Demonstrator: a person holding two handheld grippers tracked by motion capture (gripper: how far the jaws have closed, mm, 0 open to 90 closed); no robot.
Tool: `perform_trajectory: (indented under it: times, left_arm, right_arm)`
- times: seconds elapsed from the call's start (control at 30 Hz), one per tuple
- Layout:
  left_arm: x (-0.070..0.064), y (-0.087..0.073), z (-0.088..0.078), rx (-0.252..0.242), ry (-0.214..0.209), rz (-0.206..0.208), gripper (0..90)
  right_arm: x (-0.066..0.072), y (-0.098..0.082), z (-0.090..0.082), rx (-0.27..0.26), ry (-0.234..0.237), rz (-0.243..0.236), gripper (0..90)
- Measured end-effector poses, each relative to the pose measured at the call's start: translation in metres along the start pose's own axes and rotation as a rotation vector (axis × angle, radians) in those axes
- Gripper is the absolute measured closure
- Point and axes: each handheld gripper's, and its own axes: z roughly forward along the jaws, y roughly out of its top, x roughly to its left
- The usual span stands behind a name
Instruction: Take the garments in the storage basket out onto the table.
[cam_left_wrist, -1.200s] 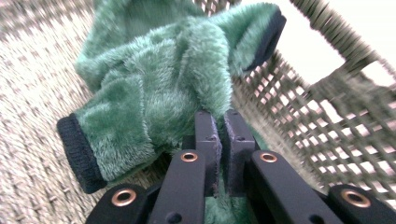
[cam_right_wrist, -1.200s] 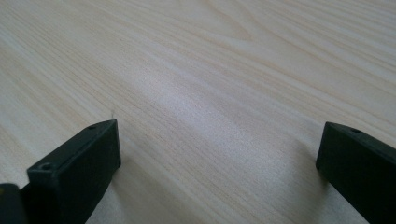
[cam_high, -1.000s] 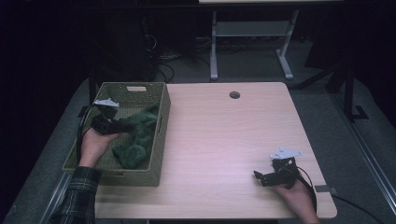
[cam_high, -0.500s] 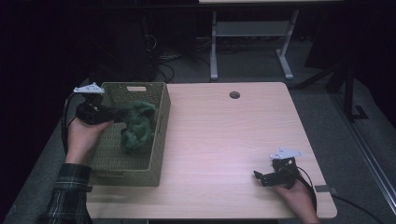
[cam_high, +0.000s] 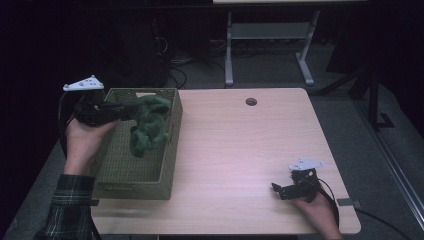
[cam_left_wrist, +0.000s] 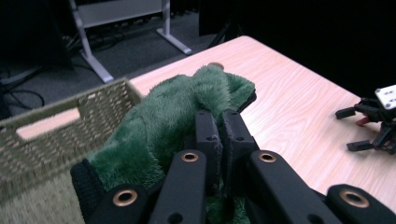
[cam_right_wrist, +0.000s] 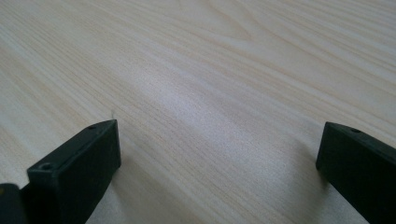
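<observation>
The wooden surface (cam_high: 240, 150) stretches wide under the high view, pale grain running across it with a small round hole (cam_high: 251, 101) up at 12 o'clock. Over at 9 o'clock sits the woven green basket (cam_high: 125, 170), long and boxy, hugging the surface's left edge. Above the basket's far end hangs the green plush cloth (cam_high: 148, 125), fuzzy and drooping, lifted clear of the basket floor and dangling over its inside. The left claw (cam_left_wrist: 222, 126) has it, jaws pressed together and pinching a fold of that plush, the person's hand held out past the basket's left wall. Down at 5 o'clock, well apart from all that, the right claw (cam_high: 280, 189) rests low at the surface, jaws spread wide with only bare wood between them.
</observation>
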Motion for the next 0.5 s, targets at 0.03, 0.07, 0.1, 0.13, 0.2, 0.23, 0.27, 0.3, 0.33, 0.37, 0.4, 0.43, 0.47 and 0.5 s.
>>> perform_trajectory:
  times: [0.03,0.07,0.1,0.13,0.2,0.23,0.27,0.3,0.33,0.37,0.4,0.43,0.47,0.5]
  left_arm:
    - [-0.003,0.002,0.000,-0.009,-0.007,0.003,86.9]
    - [-0.005,0.005,-0.001,-0.019,-0.016,0.005,86.9]
    - [-0.005,0.005,-0.001,-0.019,-0.016,0.005,86.9]
    - [-0.011,0.009,-0.001,-0.040,-0.038,0.010,86.9]
    - [-0.016,0.012,0.000,-0.057,-0.060,0.015,86.9]
    - [-0.020,0.015,0.001,-0.063,-0.070,0.020,86.9]
    - [-0.023,0.017,0.002,-0.065,-0.076,0.026,86.9]
    - [-0.025,0.018,0.003,-0.069,-0.082,0.030,86.9]
    - [-0.028,0.020,0.005,-0.071,-0.087,0.033,86.9]
    - [-0.031,0.022,0.006,-0.075,-0.093,0.037,86.9]
    - [-0.034,0.024,0.008,-0.080,-0.103,0.042,86.9]
    - [-0.037,0.025,0.010,-0.081,-0.109,0.046,86.9]
    - [-0.040,0.027,0.011,-0.084,-0.114,0.049,86.9]
    - [-0.042,0.028,0.013,-0.087,-0.120,0.053,86.9]
  right_arm:
    - [0.000,0.000,0.000,0.000,0.000,0.000,0.0]
    - [0.000,0.000,0.000,0.000,0.000,0.000,0.0]
    - [0.000,0.000,0.000,0.000,0.000,0.000,0.0]
    - [0.000,0.000,0.000,0.000,0.000,0.000,0.0]
    - [0.000,0.000,0.000,0.000,0.000,0.000,0.0]
    - [0.000,0.000,0.000,0.001,0.000,0.001,0.0]
    - [0.000,0.000,0.000,0.001,0.000,0.001,0.0]
    - [0.000,0.000,0.000,0.000,0.000,0.000,0.0]
    - [0.000,0.000,0.000,0.000,0.000,0.000,0.0]
    - [0.000,0.000,0.000,0.000,0.000,0.000,0.0]
    - [0.000,0.000,0.000,0.000,0.000,0.000,0.0]
    - [0.000,0.000,0.000,0.000,0.000,0.000,0.0]
    - [0.000,0.000,0.000,0.000,0.000,0.000,0.0]
    - [0.000,0.000,0.000,0.000,0.000,0.000,0.0]
